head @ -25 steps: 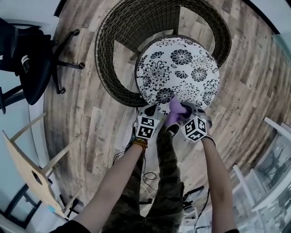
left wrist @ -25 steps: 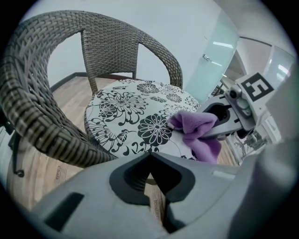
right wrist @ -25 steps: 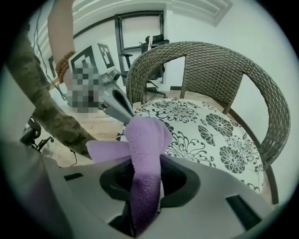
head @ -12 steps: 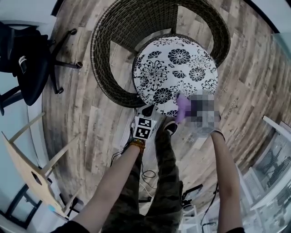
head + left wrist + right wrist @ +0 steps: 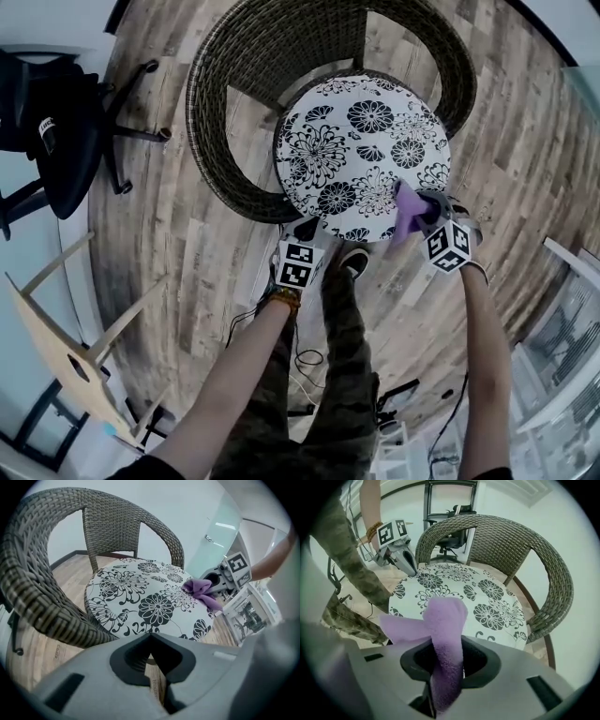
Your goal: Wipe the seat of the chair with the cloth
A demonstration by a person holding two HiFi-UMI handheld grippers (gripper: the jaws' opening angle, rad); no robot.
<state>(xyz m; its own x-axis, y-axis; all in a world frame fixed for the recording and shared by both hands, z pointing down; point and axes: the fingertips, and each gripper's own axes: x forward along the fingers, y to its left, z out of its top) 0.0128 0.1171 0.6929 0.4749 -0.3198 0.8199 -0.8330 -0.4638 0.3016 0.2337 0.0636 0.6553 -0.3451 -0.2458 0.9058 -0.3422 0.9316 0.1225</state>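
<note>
**Right tool.** The right tool (image 5: 446, 645) is closed on the cloth (image 5: 444, 620). The purple cloth passes up between both jaws. One fold stands upright above them and a flap spreads toward 9 o'clock in the right gripper view.

**Left tool.** The left tool (image 5: 151, 635) is closed, its jaw tips meeting with nothing between them. In the head view it sits just outside the seat rim at about 7 o'clock of the seat, apart from the cushion. It points toward the seat.

**Cloth position.** In the head view the cloth is at about 4 o'clock of the seat (image 5: 361, 141), on the rim. In the left gripper view it rests on the cushion surface near the edge, with one end trailing over the rim. The right tool is directly behind it, outside the seat.

**Chair.** The seat is a round cushion, white with a black flower print. The wicker chair (image 5: 239, 66) wraps round it with a curved back and arms from about 8 o'clock over 12 to 3 o'clock. The front, at 6 o'clock, is open toward the person.

**Surroundings.** The chair stands on a wood-plank floor (image 5: 178, 234). A black office chair (image 5: 56, 127) stands well apart at 9 o'clock of the head view. The person's legs (image 5: 342, 356), in camouflage trousers, are at 6 o'clock, between the two forearms.
</note>
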